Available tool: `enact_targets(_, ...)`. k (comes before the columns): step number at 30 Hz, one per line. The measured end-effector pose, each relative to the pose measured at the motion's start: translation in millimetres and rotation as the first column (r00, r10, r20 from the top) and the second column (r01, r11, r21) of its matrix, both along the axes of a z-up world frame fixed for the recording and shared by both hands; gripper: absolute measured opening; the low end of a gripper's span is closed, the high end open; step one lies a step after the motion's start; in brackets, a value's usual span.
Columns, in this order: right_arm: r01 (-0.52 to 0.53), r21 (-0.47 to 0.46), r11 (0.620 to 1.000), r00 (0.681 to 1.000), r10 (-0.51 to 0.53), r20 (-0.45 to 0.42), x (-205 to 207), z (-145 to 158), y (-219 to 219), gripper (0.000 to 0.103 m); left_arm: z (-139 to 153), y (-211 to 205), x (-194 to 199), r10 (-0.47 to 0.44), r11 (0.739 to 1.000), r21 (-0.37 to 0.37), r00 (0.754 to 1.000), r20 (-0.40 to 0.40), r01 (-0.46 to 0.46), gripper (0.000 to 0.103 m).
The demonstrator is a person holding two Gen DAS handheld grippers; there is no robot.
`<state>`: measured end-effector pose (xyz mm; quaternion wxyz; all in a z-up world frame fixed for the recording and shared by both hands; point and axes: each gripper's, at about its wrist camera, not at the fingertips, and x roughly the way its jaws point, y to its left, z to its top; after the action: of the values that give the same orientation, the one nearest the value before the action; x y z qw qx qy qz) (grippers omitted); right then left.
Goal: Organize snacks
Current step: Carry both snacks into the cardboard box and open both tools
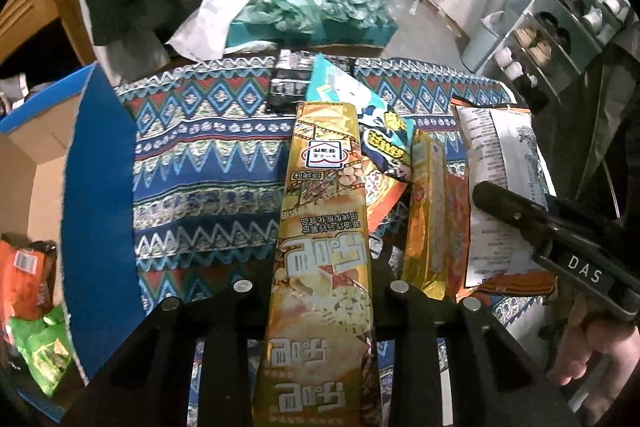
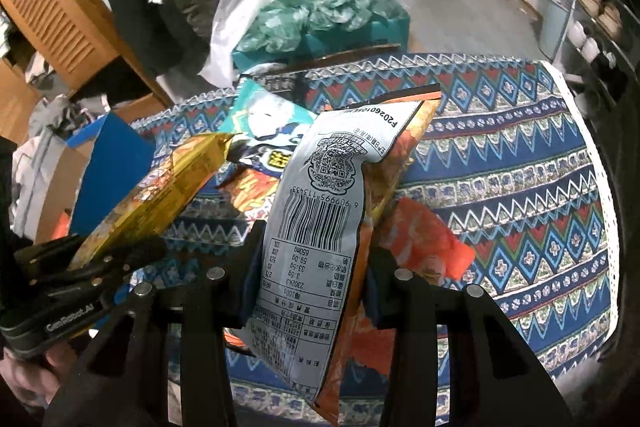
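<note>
My left tool point(image 1: 320, 287) clamped a long gold foil snack packet point(image 1: 324, 227); my right tool point(image 2: 308, 279) clamped an orange crisp bag point(image 2: 320, 227). Beyond them, perhaps four packets lay unsorted on the desk point(image 2: 520, 167).

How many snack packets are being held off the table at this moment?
2. The long gold foil snack packet is clamped in the left gripper; the orange packet with a white barcode label is clamped in the right gripper. Others lie on the patterned tablecloth.
</note>
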<state>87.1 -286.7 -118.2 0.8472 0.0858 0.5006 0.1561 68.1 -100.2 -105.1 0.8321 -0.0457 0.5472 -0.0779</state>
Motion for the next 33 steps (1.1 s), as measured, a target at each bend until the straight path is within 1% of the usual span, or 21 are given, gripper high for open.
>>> enact_targets(4, -0.022, -0.006, 1.0, 1.0, 0.022, 0.006, -1, 3, 11, 0.04, 9, 13, -5, 0.03, 0.999, -0.02, 0.999, 0.018, -0.03, 0.03)
enact_targets(10, -0.052, -0.001, 0.999, 0.998, 0.052, 0.027, -3, 15, 32, 0.04, 30, 36, -16, 0.074, 0.997, -0.042, 0.995, 0.069, -0.072, 0.03)
enact_targets(14, -0.077, 0.005, 0.997, 0.996, 0.077, 0.047, -4, 26, 48, 0.04, 43, 57, -24, 0.117, 0.992, -0.058, 0.989, 0.092, -0.112, 0.03)
enact_targets(18, -0.11, 0.019, 0.994, 0.992, 0.108, 0.067, -5, 39, 68, 0.04, 53, 85, -32, 0.163, 0.983, -0.096, 0.981, 0.101, -0.154, 0.03)
enact_targets(27, -0.202, 0.062, 0.977, 0.976, 0.195, 0.1, -6, 67, 124, 0.04, 74, 146, -52, 0.275, 0.955, -0.153, 0.95, 0.147, -0.253, 0.03)
enact_targets(33, -0.278, 0.064, 0.959, 0.956, 0.269, 0.116, -11, 82, 174, 0.04, 75, 189, -65, 0.353, 0.929, -0.173, 0.923, 0.152, -0.327, 0.03)
